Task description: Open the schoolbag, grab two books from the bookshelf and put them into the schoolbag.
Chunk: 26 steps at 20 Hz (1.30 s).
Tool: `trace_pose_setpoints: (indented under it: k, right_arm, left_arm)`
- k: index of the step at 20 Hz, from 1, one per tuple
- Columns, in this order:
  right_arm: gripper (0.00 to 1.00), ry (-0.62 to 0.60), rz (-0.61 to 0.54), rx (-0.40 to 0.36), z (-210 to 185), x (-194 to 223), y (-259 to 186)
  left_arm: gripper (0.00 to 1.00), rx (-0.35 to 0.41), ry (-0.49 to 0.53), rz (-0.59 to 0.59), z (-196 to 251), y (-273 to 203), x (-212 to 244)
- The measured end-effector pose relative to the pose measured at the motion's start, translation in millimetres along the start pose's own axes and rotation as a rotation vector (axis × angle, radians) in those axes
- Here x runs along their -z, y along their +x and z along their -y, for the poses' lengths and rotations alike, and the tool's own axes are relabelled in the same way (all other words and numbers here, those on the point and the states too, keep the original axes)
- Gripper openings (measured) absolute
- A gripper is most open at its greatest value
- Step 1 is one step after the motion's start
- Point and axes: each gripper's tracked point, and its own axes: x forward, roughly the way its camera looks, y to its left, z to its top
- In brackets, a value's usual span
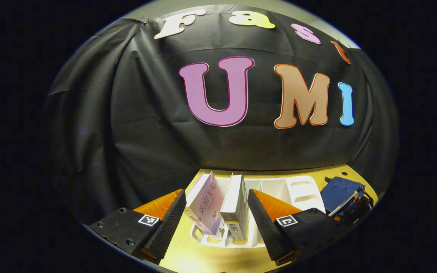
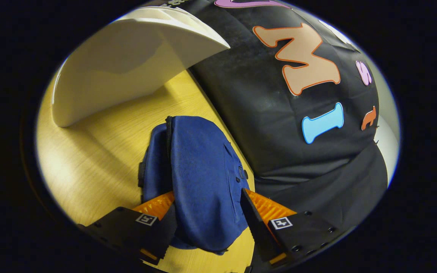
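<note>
Two books stand in the white bookshelf (image 1: 298, 191) on the yellow wooden surface (image 1: 203, 258): a pink-lilac book (image 1: 204, 203) leaning to the left, and a white book (image 1: 235, 206) just beside it, nearly upright. The schoolbag (image 2: 199, 182) — dark blue cloth, zipper along its edge — lies on the surface near the bookshelf.

Two books (image 1: 218, 206) stand upright in the bookshelf (image 1: 298, 189) on the table (image 1: 203, 254); schoolbag (image 1: 340, 193) lies right of it.
</note>
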Motion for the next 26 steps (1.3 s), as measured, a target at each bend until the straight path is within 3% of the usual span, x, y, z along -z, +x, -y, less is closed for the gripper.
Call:
trace_pose_setpoints:
  k: [4,8,9,10,11,12,16,21,26]
  right_arm:
    - [0.64,-0.016,0.014,-0.014,-4.9,-0.9,7.9]
    - [0.24,0.005,0.017,-0.031,-1.9,-2.6,6.4]
    - [0.27,0.013,0.013,-0.031,0.2,-7.1,3.2]
    - [0.13,0.027,0.01,-0.052,-1.2,-1.0,5.7]
    - [0.16,0.042,0.006,-0.072,0.4,-0.6,6.4]
    - [0.1,0.064,0.004,-0.091,0.6,0.0,6.2]
    - [0.06,0.142,-0.011,-0.146,14.4,-2.9,5.8]
    - [0.08,0.312,-0.043,-0.233,37.5,-4.9,5.3]
    - [0.08,0.412,-0.054,-0.256,64.3,-10.2,6.2]
  left_arm:
    - [0.94,0.007,-0.005,-0.006,0.4,0.5,2.6]
    - [0.95,0.008,0.003,-0.005,-1.7,1.7,0.7]
    - [0.94,0.009,0.003,-0.006,-1.3,1.3,0.1]
    - [0.94,0.01,0.002,-0.007,-1.0,1.4,0.0]
    - [0.94,0.012,0.0,-0.006,-0.8,2.0,0.9]
    - [0.96,0.013,-0.002,-0.007,-0.4,1.8,0.8]
    - [0.94,0.015,-0.004,-0.013,-0.1,2.6,2.5]
    - [0.96,0.014,-0.003,-0.013,-1.1,3.4,3.2]
    - [0.95,0.014,0.018,-0.027,-0.5,6.7,6.0]
